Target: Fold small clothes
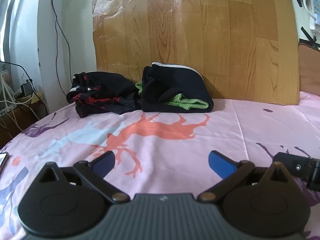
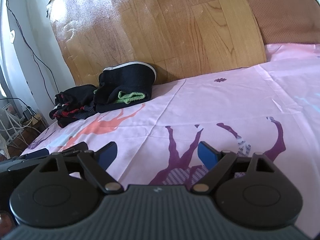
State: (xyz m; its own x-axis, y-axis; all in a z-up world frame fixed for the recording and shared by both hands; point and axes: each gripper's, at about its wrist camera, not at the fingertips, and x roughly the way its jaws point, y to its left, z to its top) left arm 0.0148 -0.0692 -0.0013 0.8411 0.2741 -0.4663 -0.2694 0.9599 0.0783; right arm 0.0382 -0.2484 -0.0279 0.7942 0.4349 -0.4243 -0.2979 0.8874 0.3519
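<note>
A folded black garment with green ribbed trim (image 1: pixel 178 92) lies on the pink bed sheet (image 1: pixel 260 124) against the wooden board. A crumpled black and red garment (image 1: pixel 100 92) lies touching its left side. Both also show in the right wrist view, the folded one (image 2: pixel 128 88) and the crumpled one (image 2: pixel 74 104). My left gripper (image 1: pixel 161 163) is open and empty, low over the sheet, well short of the clothes. My right gripper (image 2: pixel 157 155) is open and empty over the sheet, to the right of the left gripper (image 2: pixel 60 152).
A wooden board (image 1: pixel 190 24) stands behind the clothes. A brown padded headboard (image 2: pixel 284 18) is at the right. Cables and a power strip (image 1: pixel 22 96) lie off the bed's left edge. A phone (image 1: pixel 3 159) lies at the sheet's left edge.
</note>
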